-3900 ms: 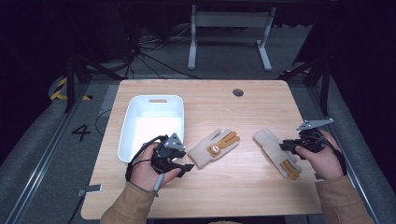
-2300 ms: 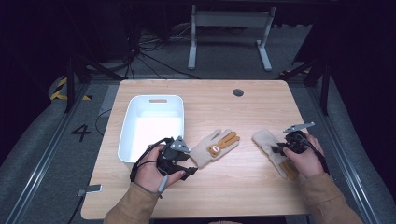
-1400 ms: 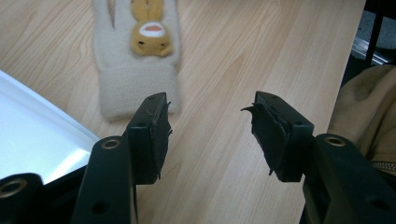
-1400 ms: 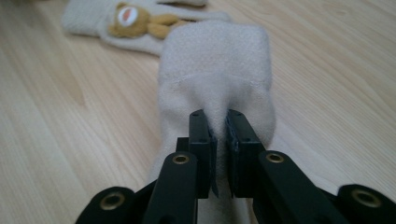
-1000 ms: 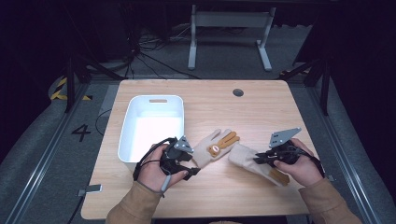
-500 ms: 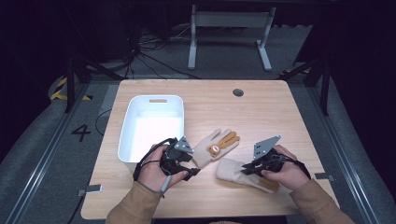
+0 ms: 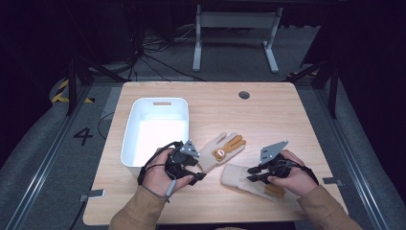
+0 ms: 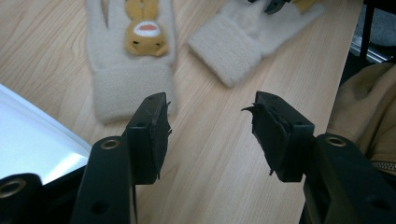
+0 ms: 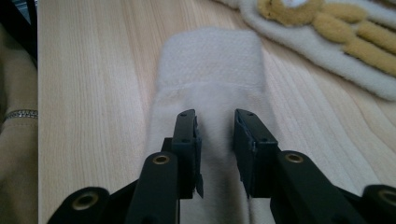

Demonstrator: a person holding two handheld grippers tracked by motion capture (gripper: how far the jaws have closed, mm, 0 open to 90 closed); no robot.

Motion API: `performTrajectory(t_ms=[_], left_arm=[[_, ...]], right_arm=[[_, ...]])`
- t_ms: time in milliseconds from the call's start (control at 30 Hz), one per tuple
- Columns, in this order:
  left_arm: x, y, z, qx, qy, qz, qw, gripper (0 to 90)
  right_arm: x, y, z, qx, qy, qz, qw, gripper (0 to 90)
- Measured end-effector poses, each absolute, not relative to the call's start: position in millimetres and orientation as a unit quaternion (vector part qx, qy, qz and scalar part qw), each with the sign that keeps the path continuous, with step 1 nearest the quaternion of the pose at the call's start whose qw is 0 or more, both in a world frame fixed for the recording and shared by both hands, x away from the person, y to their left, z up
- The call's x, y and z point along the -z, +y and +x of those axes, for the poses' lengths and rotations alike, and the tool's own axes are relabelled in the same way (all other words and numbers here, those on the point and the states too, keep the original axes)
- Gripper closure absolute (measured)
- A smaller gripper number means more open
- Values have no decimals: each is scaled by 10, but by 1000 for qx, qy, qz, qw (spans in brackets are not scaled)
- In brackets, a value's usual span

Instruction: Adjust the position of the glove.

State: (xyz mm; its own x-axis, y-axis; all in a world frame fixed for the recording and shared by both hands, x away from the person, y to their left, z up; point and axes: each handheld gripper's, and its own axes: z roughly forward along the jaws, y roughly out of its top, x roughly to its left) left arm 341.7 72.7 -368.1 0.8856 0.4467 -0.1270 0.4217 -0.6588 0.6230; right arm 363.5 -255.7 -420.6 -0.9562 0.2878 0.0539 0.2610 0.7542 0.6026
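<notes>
The right hand-held gripper (image 9: 215, 135) rests on the plain glove (image 9: 210, 84), jaws narrowly apart and pinching its fabric. The glove lies flat on the counter (image 7: 287, 120), just beside the bear glove (image 7: 221, 149). The left hand-held gripper (image 8: 210, 128) hovers near the bear glove's cuff, jaws wide apart, beside the white bin (image 7: 139, 124).

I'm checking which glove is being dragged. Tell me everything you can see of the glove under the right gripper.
The plain glove is cream and fuzzy with a ribbed, folded cuff. It lies flat on the table, cuff toward the animal-face glove, apart from it. The right gripper presses on its middle, a fold of fabric between narrowly parted jaws.
</notes>
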Motion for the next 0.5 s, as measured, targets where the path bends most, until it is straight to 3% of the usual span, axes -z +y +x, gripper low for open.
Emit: performTrajectory(t_ms=[100, 167, 500], left_arm=[[3680, 710, 3425, -18, 236, 911, 338, 468], [3681, 671, 3440, -16, 230, 913, 337, 467], [3676, 514, 3524, -7, 206, 919, 337, 468]], right_arm=[[4170, -2582, 3612, -325, 933, 150, 23, 772], [4121, -2616, 3557, -326, 933, 152, 13, 887], [4180, -2562, 3339, -296, 945, 134, -25, 900]])
